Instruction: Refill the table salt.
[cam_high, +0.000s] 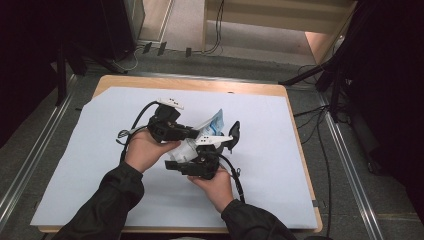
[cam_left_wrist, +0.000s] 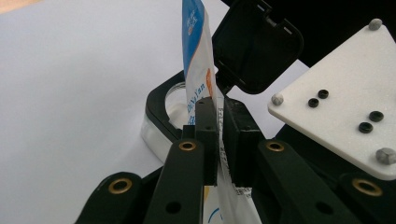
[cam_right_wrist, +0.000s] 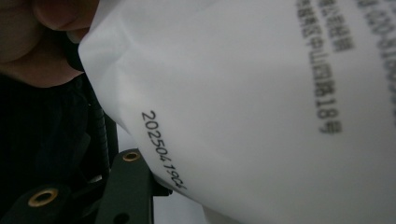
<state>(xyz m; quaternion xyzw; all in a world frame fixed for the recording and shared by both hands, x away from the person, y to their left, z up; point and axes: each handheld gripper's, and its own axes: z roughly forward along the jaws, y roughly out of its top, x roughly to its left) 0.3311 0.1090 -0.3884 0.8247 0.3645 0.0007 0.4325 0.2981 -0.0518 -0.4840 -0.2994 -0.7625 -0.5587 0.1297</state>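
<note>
At the middle of the table my left gripper (cam_high: 196, 133) is shut on a blue-and-white packet (cam_high: 215, 121). In the left gripper view its pads (cam_left_wrist: 208, 126) pinch the packet (cam_left_wrist: 196, 46), which stands upright over a clear container (cam_left_wrist: 156, 100) with a black rim. The container's hinged black lid (cam_left_wrist: 257, 46) stands open behind. Just in front, my right gripper (cam_high: 181, 159) holds the clear container (cam_high: 184, 149), with the lid (cam_high: 233, 131) sticking out to the right. In the right gripper view the packet's white printed back (cam_right_wrist: 261, 102) hangs very close over one finger (cam_right_wrist: 127, 184).
A pale sheet (cam_high: 280, 165) covers the wooden table (cam_high: 200, 84). The right gripper's white plate (cam_left_wrist: 341, 102) stands close beside my left jaws. Dark stands and cables (cam_high: 325, 75) line the floor on both sides, and metal rails run along the table.
</note>
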